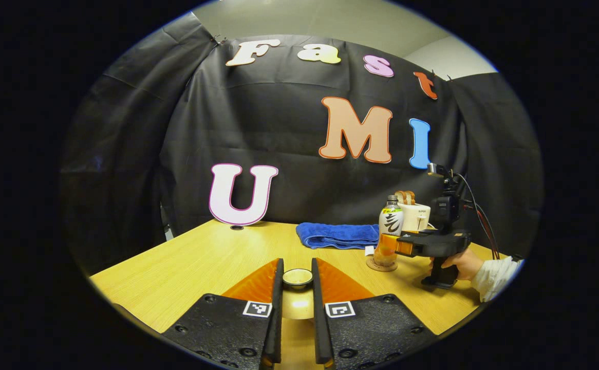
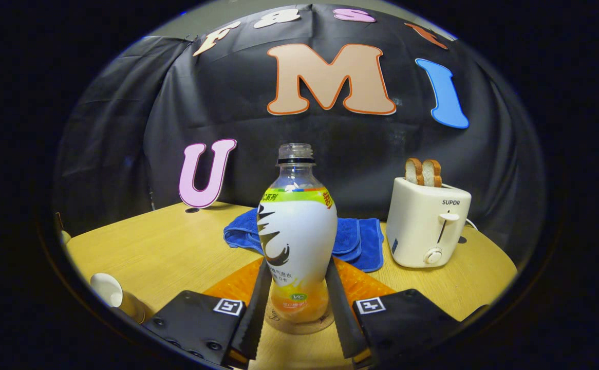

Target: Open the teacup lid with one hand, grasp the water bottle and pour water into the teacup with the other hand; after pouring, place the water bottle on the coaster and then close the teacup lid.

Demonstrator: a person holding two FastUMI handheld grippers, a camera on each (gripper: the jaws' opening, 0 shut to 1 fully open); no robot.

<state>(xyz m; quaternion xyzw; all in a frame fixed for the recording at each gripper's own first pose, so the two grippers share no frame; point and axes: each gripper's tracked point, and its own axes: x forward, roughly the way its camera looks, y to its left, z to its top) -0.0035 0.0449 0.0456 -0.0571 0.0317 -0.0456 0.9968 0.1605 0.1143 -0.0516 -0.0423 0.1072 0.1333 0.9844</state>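
Between my left gripper's [image 1: 297, 308] narrow fingers the lid [image 1: 297, 277] is held, while my right gripper [image 2: 295, 308] flanks the bottle [image 2: 297, 241] on its coaster [image 2: 299, 325]; next, I judge, comes releasing it, then closing the cup.

Light wood table [image 2: 176, 246] carries it all: a folded blue towel [image 2: 358, 241] behind the bottle [image 2: 297, 241], which sits on a round coaster [image 2: 299, 325] between the right gripper's [image 2: 297, 303] fingers, a white toaster [image 2: 427, 226] further right, a teacup [image 2: 112, 293] far left.

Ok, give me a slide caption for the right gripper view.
Right hand-held gripper straddling the capless water bottle on its coaster, with blue towel and toaster behind.
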